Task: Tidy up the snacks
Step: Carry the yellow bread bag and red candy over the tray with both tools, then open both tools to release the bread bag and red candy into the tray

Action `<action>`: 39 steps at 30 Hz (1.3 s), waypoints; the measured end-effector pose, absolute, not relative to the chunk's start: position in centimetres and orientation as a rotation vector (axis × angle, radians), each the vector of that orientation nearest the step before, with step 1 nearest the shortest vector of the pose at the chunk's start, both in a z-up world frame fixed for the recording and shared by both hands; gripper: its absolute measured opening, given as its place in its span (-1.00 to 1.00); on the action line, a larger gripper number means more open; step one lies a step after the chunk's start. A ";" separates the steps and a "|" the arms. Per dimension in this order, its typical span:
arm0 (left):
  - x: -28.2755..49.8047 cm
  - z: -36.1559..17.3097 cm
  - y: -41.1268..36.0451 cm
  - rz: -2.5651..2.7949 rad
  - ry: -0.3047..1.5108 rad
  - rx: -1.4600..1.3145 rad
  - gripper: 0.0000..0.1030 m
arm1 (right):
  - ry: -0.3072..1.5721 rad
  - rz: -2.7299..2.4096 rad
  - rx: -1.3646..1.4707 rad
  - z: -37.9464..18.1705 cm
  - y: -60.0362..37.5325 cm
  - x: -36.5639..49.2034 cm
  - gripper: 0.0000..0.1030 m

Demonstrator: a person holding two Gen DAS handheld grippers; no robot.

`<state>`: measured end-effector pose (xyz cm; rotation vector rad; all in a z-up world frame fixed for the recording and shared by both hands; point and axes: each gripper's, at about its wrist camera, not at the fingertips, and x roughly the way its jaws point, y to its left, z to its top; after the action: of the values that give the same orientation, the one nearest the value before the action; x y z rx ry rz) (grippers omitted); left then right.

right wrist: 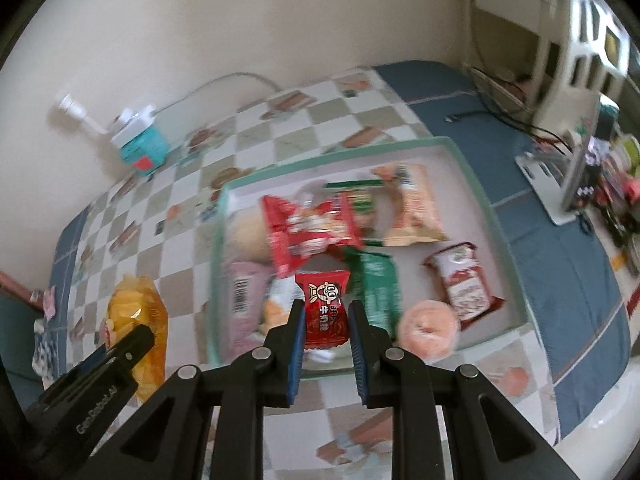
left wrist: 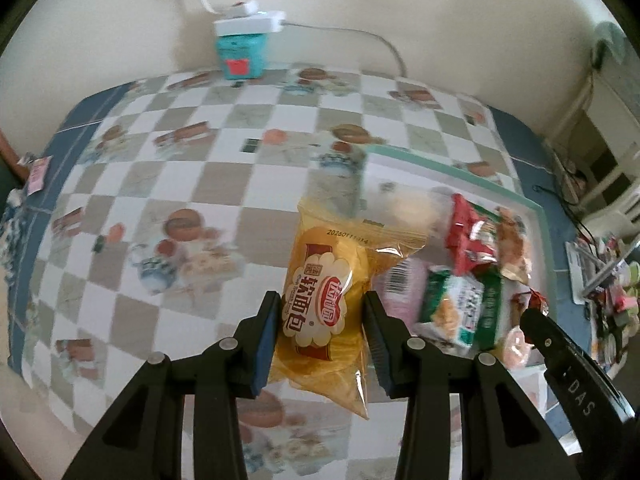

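Observation:
My left gripper (left wrist: pixel 320 320) is shut on a yellow soft-bread packet (left wrist: pixel 326 300), held above the checked tablecloth just left of the green-rimmed tray (left wrist: pixel 536 204). In the right wrist view that same yellow packet (right wrist: pixel 136 320) and the left gripper (right wrist: pixel 120 344) show at the lower left. My right gripper (right wrist: pixel 324 320) is shut on a small red candy packet (right wrist: pixel 325 312), held over the near edge of the tray (right wrist: pixel 472 172). Several snack packets lie in the tray: a big red one (right wrist: pixel 308 228), a green one (right wrist: pixel 378 288), an orange one (right wrist: pixel 412 208), a red-and-white one (right wrist: pixel 464 284) and a pink round one (right wrist: pixel 430 330).
A teal box with a white power strip (left wrist: pixel 244 48) stands against the wall at the back. A white rack (right wrist: pixel 572 120) and cluttered small items sit to the right on the blue cloth (right wrist: pixel 560 280). Cables (right wrist: pixel 500 108) trail near the rack.

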<state>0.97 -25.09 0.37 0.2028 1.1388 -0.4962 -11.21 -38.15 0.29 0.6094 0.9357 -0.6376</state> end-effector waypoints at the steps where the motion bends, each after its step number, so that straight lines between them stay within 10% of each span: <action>1: 0.9 0.3 -25.5 -0.504 1.138 0.206 -0.16 | 0.934 -0.647 0.619 0.2 -38.6 -11.5 -0.56; 39: 1.7 -4.1 -30.9 -0.658 1.203 0.187 -0.14 | 1.003 -0.747 0.755 -4.2 -44.0 -13.9 -0.56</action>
<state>1.71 -30.91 -4.07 0.1873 1.2031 -0.6576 -13.87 -43.98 -4.15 0.7554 1.0029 -0.7472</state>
